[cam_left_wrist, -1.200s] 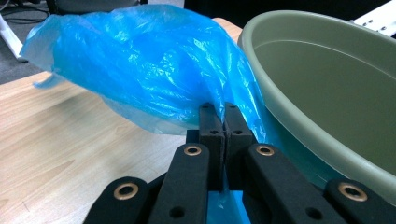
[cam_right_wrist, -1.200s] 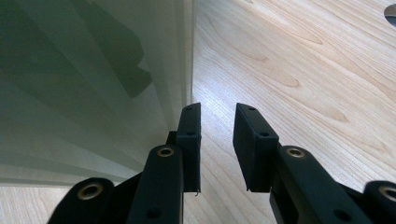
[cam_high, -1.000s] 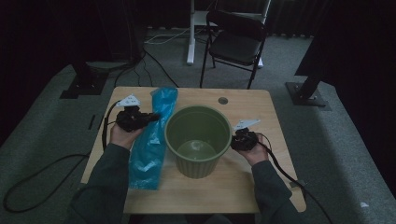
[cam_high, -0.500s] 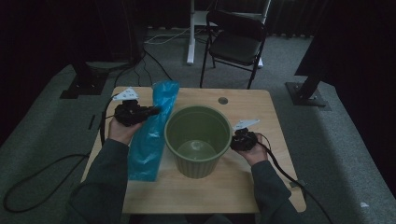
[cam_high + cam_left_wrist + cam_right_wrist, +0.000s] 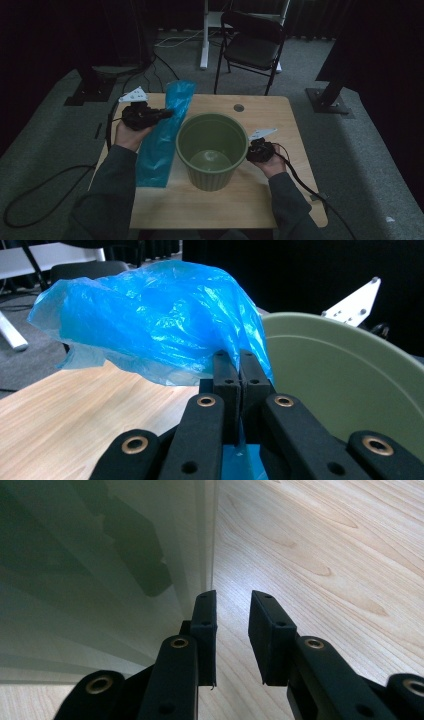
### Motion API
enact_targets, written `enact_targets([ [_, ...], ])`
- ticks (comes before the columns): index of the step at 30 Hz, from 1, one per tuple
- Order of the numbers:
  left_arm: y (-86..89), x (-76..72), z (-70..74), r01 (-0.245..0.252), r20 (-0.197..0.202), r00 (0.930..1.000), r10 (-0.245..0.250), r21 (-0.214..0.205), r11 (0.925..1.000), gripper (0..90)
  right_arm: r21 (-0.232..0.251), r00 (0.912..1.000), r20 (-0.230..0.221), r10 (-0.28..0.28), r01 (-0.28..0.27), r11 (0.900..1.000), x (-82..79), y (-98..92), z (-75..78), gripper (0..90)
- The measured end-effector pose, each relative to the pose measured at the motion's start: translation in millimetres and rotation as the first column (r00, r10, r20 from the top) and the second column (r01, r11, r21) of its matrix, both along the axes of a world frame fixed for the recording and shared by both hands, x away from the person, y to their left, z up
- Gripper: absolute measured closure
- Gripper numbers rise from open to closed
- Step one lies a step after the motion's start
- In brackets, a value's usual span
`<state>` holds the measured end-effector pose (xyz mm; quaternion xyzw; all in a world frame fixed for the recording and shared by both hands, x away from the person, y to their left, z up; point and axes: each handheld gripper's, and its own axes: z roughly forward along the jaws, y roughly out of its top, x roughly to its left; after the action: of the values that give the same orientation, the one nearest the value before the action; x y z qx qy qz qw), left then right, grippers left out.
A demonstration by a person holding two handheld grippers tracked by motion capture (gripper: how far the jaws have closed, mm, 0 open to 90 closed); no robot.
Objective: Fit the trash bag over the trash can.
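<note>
A green plastic bin [image 5: 210,175] stands upright in the middle of the wooden table [image 5: 280,195]. A blue plastic bag [image 5: 159,147] hangs and lies to its left. My left gripper [image 5: 167,113] is shut on the bag's upper part and holds it raised beside the bin's rim. In the left gripper view the jaws [image 5: 240,360] pinch the bag [image 5: 150,325], with the bin [image 5: 345,375] to the right. My right gripper [image 5: 249,153] rests at the bin's right wall. In the right gripper view its jaws [image 5: 234,605] stand apart, just closed a little, nothing between them, and the left jaw is against the bin [image 5: 100,555].
A small round hole [image 5: 238,107] sits near the table's far edge. A black folding chair [image 5: 252,45] and a white stand [image 5: 204,50] are behind the table. Cables trail from both grippers, over the table's right front corner [image 5: 305,187] and down to the floor on the left.
My left gripper has risen a little with the bag's upper part, pulling the bag up off the table. The right gripper and the bin have stayed in place.
</note>
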<state>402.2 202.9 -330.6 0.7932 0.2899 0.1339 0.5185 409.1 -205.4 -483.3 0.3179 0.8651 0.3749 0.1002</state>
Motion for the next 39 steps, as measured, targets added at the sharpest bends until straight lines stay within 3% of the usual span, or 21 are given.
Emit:
enact_targets([
  [19, -23.6, 0.5, 18.7, 0.072, 0.026, 0.9971, -0.071, -0.025, 0.9971, 88.9, -0.023, 0.9997, 0.007, 0.023, -0.022, 0.9995, -2.2, 8.5, 0.2, 74.8],
  [39, -61.5, -2.3, 38.5, 0.162, 0.053, 0.9859, -0.159, -0.072, 0.9841, 88.9, -0.023, 0.9988, 0.010, 0.048, -0.048, 0.9986, -4.4, 11.7, -1.3, 75.0],
])
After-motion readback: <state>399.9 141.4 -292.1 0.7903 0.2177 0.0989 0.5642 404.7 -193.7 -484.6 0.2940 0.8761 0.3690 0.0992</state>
